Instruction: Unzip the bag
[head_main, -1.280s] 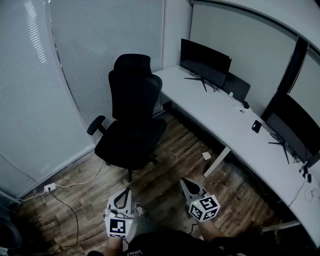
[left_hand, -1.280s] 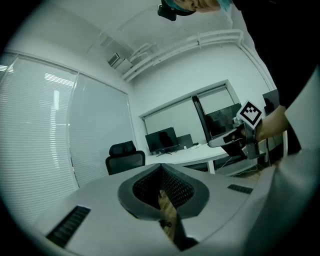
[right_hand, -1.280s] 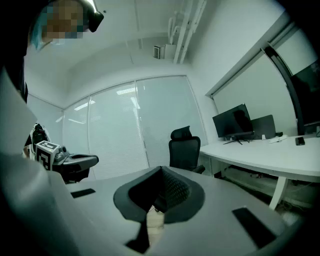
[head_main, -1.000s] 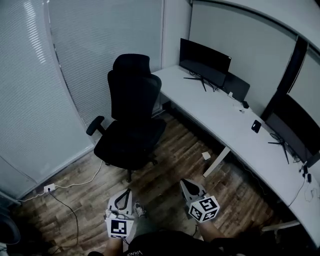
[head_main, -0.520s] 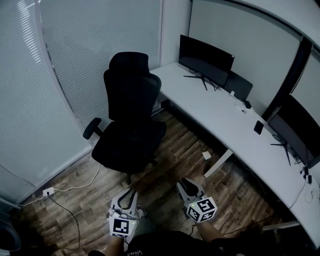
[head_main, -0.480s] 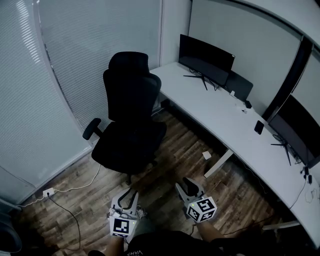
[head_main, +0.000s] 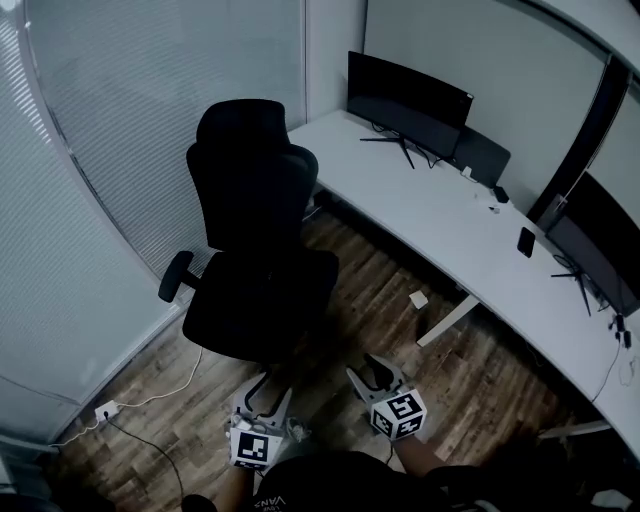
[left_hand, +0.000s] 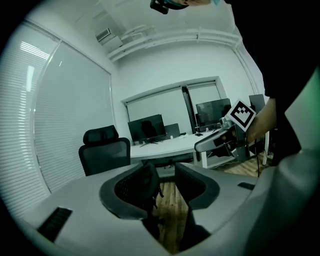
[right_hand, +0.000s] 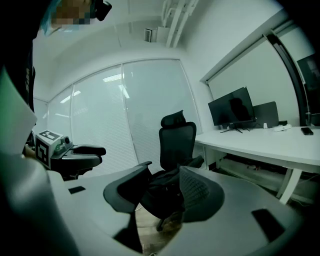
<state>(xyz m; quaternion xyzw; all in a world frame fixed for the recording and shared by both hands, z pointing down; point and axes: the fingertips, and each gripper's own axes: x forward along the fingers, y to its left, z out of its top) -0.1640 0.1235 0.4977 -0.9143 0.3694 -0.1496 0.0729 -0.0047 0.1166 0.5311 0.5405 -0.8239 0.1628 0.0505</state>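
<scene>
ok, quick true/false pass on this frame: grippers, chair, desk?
1. The left gripper is shut on a zipper pull. False: its jaws stand apart, having just been opening, with nothing between them.
2. The right gripper is open and empty. True: its jaws have just been opening too.
3. A black office chair stands ahead of both grippers. True.
4. The white desk is bare. False: monitors stand on it.

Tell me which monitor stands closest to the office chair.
The monitor at the desk's far end, by the wall corner, beside the chair; the other monitor sits at the view's right edge.
</scene>
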